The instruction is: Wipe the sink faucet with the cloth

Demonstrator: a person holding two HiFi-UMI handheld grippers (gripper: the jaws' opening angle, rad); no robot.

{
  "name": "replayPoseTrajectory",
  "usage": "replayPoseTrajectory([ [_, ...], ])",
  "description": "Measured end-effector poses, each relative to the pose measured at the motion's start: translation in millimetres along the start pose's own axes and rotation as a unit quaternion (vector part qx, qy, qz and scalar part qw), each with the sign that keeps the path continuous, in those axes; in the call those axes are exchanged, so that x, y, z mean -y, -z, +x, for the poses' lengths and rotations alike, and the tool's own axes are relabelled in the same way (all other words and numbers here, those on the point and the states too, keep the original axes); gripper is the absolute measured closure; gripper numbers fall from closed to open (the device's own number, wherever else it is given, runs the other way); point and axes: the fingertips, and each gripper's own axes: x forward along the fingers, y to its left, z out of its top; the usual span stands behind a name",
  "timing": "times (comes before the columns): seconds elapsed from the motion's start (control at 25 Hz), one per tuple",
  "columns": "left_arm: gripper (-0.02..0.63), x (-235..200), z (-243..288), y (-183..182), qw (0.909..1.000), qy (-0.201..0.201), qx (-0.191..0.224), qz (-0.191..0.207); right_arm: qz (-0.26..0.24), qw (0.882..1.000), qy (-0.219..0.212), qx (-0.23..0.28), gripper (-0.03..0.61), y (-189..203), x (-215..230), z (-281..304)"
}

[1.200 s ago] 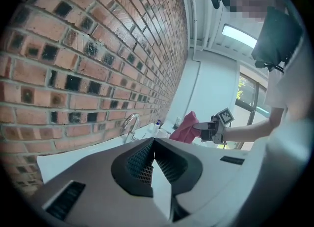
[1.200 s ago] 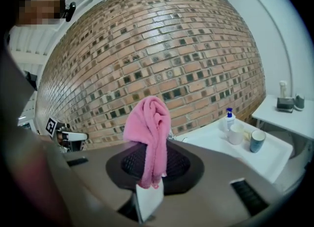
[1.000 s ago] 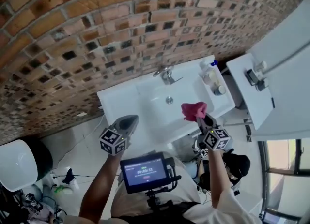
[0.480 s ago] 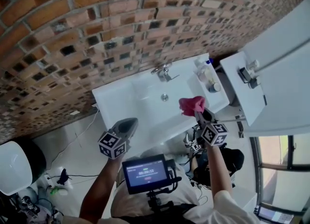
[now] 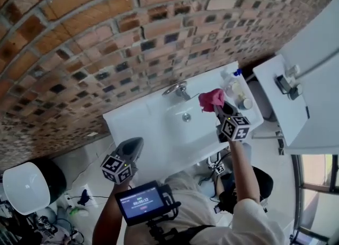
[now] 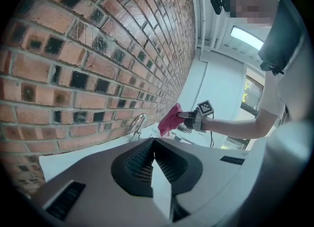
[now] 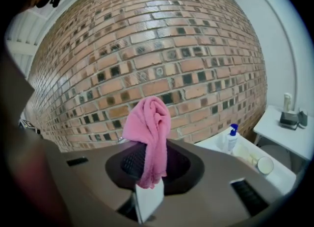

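Note:
In the head view the chrome faucet (image 5: 177, 89) stands at the back of the white sink (image 5: 153, 133), against the brick wall. A pink cloth (image 5: 211, 99) is bunched between the jaws of my right gripper (image 5: 218, 106), which is shut on it. It hovers over the basin just right of the faucet, not touching it. In the right gripper view the cloth (image 7: 149, 133) droops over the right gripper (image 7: 149, 174) and hides the faucet. My left gripper (image 5: 131, 147) is shut on nothing, low at the sink's front left. Its own view shows the faucet (image 6: 139, 123) and the cloth (image 6: 170, 119) beyond the left gripper (image 6: 154, 145).
Bottles and a small jar (image 5: 234, 88) crowd the sink's right ledge, among them a blue-capped pump bottle (image 7: 231, 138). A white shelf (image 5: 280, 101) stands right of the sink. The brick wall (image 5: 106, 37) rises right behind the faucet. A white bowl-shaped fixture (image 5: 21, 185) sits at lower left.
My right gripper has carried the pink cloth forward over the basin, closer to the faucet. The left gripper has dropped back toward the lower left.

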Motion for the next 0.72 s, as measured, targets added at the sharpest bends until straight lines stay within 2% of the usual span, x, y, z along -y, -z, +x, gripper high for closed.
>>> replayPoseTrajectory([
  [0.24, 0.627, 0, 22, -8, 0.9997, -0.024, -0.006, -0.005, -0.011, 0.999, -0.002, -0.053, 0.500, -1, 49, 87],
  [0.44, 0.629, -7, 37, -10, 0.9991, -0.041, -0.014, -0.006, -0.053, 0.989, -0.026, -0.137, 0.500, 21, 62, 160],
  [0.6, 0.629, -12, 46, -15, 0.9983, -0.055, -0.003, -0.019, -0.096, 0.970, -0.051, -0.216, 0.499, 50, 69, 207],
  [0.72, 0.627, -18, 46, -12, 0.9975, -0.067, 0.000, -0.024, -0.104, 0.945, -0.101, -0.293, 0.499, 84, 61, 230],
])
